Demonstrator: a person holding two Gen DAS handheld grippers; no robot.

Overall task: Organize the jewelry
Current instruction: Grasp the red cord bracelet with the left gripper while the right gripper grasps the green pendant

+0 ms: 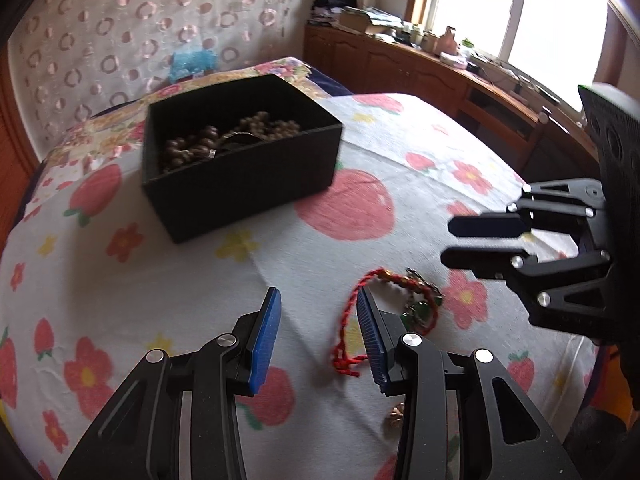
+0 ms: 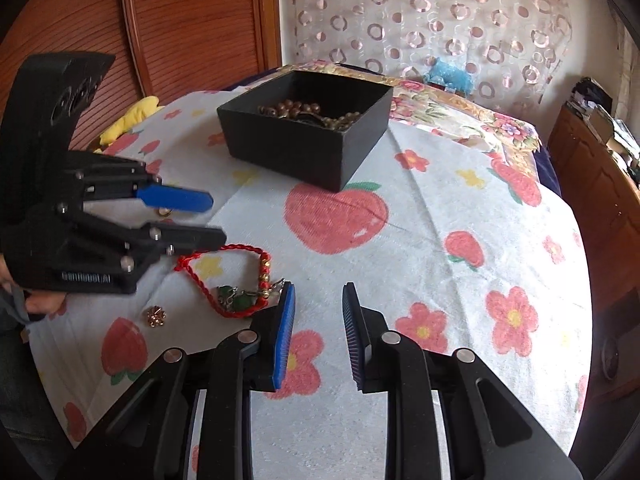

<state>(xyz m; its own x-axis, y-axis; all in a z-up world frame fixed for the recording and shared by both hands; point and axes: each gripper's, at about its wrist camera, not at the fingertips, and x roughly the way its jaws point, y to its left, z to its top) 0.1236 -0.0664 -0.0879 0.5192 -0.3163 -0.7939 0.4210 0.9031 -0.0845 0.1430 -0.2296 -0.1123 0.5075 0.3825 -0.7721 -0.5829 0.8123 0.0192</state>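
I am holding my left gripper [image 1: 316, 336] part open, gripping nothing; red bracelet [image 1: 352, 320] lying on the cloth [image 1: 400, 160], seemingly just beside one fingertip. My right gripper [image 2: 318, 336] is gaping narrowly, empty. Black box [image 1: 240, 184] is sitting well apart.

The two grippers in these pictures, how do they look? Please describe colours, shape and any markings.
Both are black plastic with two flat fingers on linkage bars joined by round silver pins. The left gripper has blue ribbed pads; the right gripper has the same. Seen from the right wrist view, the left gripper's body carries pale raised lettering, too blurred to read, and a curved black mount with round holes.
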